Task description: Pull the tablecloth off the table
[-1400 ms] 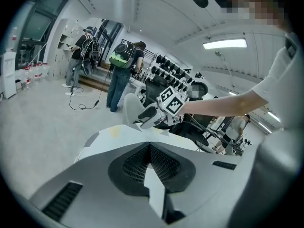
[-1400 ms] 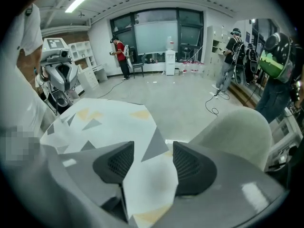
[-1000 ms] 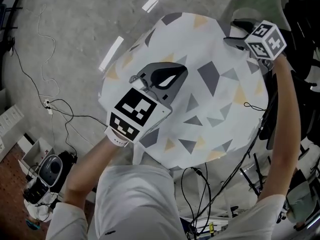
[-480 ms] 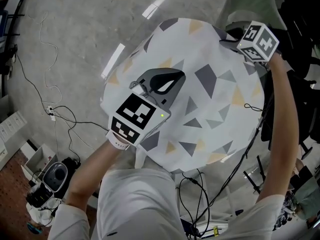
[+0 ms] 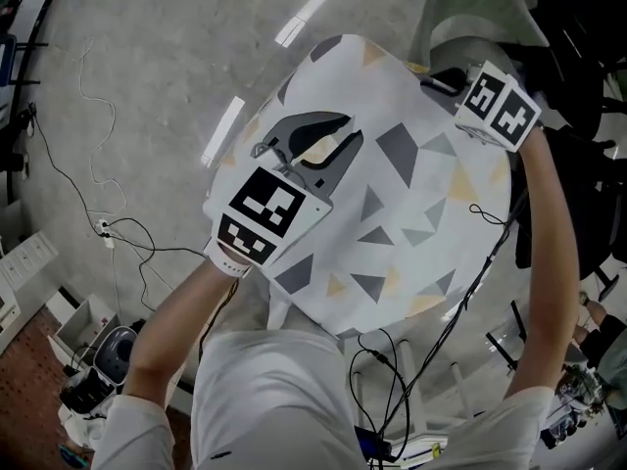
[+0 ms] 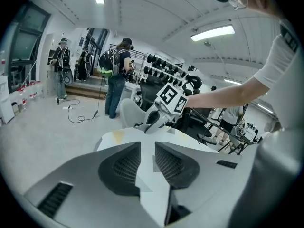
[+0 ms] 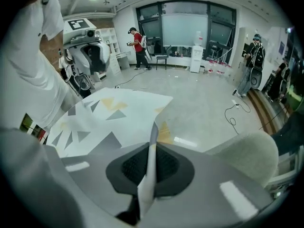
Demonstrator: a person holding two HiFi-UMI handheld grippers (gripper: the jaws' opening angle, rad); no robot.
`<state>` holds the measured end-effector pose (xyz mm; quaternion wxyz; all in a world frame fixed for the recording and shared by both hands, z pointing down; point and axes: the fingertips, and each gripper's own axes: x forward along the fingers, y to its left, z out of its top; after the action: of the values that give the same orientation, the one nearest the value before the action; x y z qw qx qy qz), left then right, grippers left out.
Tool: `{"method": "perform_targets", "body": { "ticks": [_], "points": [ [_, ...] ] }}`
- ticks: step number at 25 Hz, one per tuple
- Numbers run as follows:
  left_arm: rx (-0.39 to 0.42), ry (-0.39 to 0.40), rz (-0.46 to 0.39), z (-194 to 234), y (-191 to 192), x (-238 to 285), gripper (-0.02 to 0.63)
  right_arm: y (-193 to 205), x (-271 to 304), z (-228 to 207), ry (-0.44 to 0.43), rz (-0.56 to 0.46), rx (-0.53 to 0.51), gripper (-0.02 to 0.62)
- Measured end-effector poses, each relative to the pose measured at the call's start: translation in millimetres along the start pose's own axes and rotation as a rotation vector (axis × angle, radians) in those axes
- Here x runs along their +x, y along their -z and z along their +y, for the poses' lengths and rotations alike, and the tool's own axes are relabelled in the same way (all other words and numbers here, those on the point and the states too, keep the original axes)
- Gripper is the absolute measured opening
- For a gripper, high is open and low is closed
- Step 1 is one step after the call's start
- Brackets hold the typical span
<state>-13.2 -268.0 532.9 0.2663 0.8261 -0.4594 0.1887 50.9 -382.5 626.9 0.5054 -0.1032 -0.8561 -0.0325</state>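
One pinch so far: we are just closing the right gripper [image 5: 440, 79] on the tablecloth [image 5: 411, 199] at one o'clock and just opening the left gripper [image 5: 345, 128] around a loose fold; the whole pull is waiting.

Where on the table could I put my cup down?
The tablecloth lies bare at its middle and near edge, between the left claw, whose jaws have just been opening with cloth between them, and the right claw pinching the far right rim. Cables crowd underneath.
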Motion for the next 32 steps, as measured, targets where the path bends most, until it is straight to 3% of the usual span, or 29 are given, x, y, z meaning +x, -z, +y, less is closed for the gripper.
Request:
{"method": "perform_targets", "body": {
  "ticks": [4, 15, 19, 24, 27, 28, 29, 32],
  "points": [
    [0.048, 0.007, 0.013, 2, -12, 8, 0.150, -12, -19, 15, 0.018, -0.032, -0.041, 0.012],
    [0.175, -0.003, -0.004, -16, -59, -6, 0.194, -55, -74, 83, 0.000, -0.126, -0.111, 0.012],
    [0.347, -0.005, 0.022, -28, -71, -19, 0.223, -72, -91, 114, -0.014, -0.151, -0.137, 0.012],
    [0.624, 0.036, 0.279, -33, -38, -33, 0.255, -89, -108, 150, -0.032, -0.138, -0.177, 0.012],
    [0.700, 0.028, 0.327, -35, -29, -52, 0.232, -100, -117, 172, -0.032, -0.137, -0.184, 0.012],
    [0.705, 0.029, 0.325, -37, -29, -58, 0.163, -103, -120, 177, -0.028, -0.139, -0.179, 0.012],
    [0.704, 0.037, 0.323, -39, -29, -65, 0.138, -106, -123, 182, -0.022, -0.142, -0.171, 0.012],
    [0.695, 0.091, 0.337, -51, -25, -83, 0.116, -114, -130, 195, -0.002, -0.151, -0.134, 0.012]
  ]
}}
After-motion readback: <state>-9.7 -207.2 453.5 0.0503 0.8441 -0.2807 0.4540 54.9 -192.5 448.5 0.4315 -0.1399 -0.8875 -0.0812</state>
